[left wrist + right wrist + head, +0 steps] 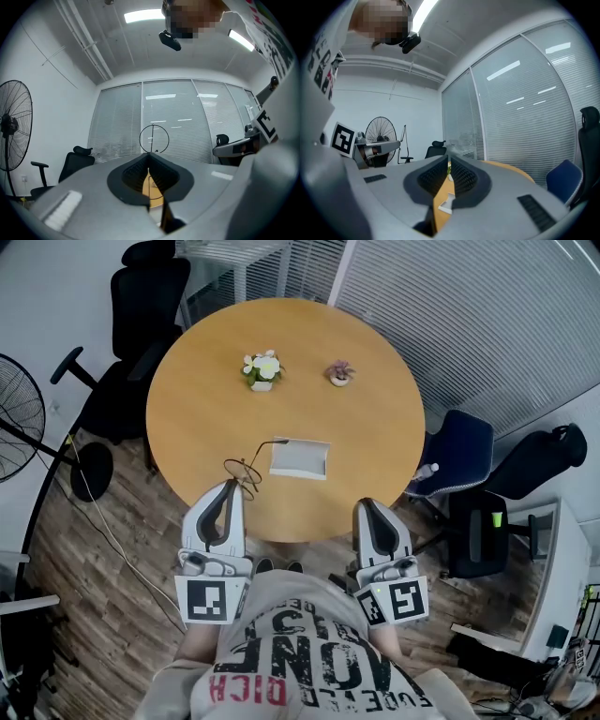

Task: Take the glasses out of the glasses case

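A pale grey rectangular glasses case (300, 457) lies flat on the round wooden table (202, 395), near its front edge. It looks open, showing a plain grey inside with a lighter rim. The thin wire-framed round glasses (244, 468) are outside it, just beside its left end and over the tabletop. One slim dark temple arm reaches up towards the case's top left corner.

Further back on the table stand two small pots, well apart from the case. A white pot holding white and yellow flowers (262, 369) is on the left, and a smaller pot with a dusky purple plant (339, 373) is on the right.

The left gripper (232, 484) is clenched on the glasses. In the left gripper view (150, 157) its dark ridged pads are pressed nearly together on a thin wire of the frame. One round lens ring (153, 138) stands upright just above the jaw tips. This grey gripper points away from the person and about level, with its tip over the near rim of the table and its marker cube back by the person's waist.

The right gripper (366, 504) is held alongside it, well apart to the right, and also points forward and level at the table's edge. In the right gripper view (449, 160) its pads are closed on each other with nothing gripped, and only a sliver of the wooden tabletop shows through the gap below them.

A black standing fan (14, 427) and dark office chairs (141, 306) stand around the table.
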Demonstrator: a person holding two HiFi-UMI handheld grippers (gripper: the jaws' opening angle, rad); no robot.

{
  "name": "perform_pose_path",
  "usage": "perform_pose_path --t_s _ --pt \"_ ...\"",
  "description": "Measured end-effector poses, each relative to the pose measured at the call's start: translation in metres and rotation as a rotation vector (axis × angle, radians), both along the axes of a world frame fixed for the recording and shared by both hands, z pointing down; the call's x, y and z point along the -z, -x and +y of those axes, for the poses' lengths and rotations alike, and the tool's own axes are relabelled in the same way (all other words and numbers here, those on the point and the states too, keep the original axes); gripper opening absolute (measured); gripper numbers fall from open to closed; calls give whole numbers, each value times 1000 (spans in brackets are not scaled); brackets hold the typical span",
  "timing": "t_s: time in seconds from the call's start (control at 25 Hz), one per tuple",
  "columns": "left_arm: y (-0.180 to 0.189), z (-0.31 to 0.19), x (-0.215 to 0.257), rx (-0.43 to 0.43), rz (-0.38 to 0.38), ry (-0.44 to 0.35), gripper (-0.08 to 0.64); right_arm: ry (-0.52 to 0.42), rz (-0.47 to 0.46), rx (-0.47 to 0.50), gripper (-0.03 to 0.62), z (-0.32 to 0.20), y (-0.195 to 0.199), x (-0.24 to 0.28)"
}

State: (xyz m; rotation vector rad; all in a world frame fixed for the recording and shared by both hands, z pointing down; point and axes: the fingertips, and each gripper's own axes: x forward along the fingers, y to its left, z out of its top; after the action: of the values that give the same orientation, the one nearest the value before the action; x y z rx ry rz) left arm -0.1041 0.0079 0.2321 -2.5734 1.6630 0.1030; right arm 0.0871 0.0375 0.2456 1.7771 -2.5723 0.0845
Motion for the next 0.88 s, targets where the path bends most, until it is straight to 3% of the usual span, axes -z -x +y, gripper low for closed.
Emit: perform_pose_path --t_s 0.16,0.32,0.88 --pt "-5 -1 -4 -9 0 28 18 -1 2 -4 29 -2 -4 0" --pt "-3 -3 2 -12 -8 -24 18 1 2 -8 29 -2 -3 -1" --pt "12 -13 -8 -67 -21 -3 18 5 -8 -42 29 -6 15 -8"
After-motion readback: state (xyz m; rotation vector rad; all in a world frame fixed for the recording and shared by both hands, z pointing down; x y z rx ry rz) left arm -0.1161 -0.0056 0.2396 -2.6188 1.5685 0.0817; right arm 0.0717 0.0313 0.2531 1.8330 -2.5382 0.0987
